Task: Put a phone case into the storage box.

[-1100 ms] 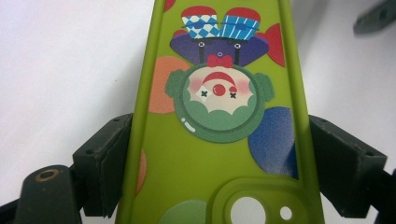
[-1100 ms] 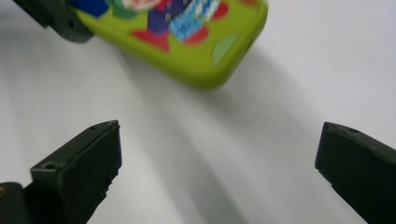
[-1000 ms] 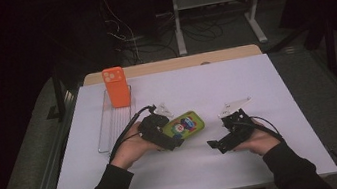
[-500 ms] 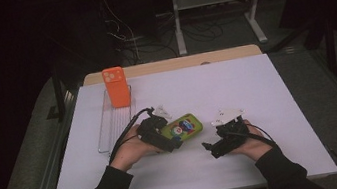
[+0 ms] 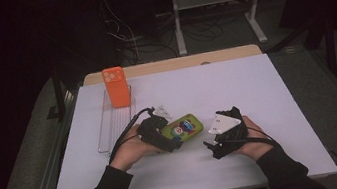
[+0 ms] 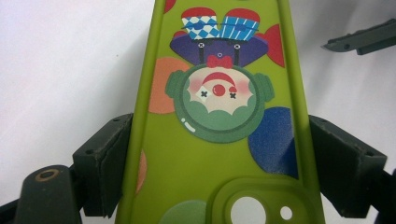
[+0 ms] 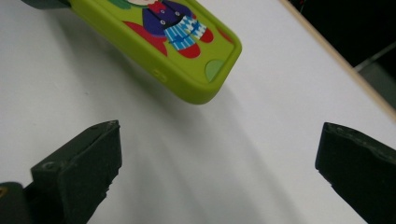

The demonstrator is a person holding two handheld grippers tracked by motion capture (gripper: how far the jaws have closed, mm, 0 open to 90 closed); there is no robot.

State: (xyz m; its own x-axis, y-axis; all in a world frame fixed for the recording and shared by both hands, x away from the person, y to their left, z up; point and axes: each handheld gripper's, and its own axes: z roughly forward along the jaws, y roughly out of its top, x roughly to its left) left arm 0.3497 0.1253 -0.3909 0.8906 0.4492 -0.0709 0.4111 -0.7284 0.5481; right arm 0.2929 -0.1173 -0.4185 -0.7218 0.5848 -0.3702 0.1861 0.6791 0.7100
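- i'm gripping the green phone case (image 6: 219, 121) by its two long edges with my left gripper (image 5: 162, 137), holding it just over the white table (image 5: 256, 86).
- my right gripper (image 7: 219, 177) is standing wide and empty, near the case's free end.
- i judge the next move is bringing the right jaws around that end squarely.

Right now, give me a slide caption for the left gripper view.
Left gripper clamps a green cartoon phone case by its long edges above the white table.
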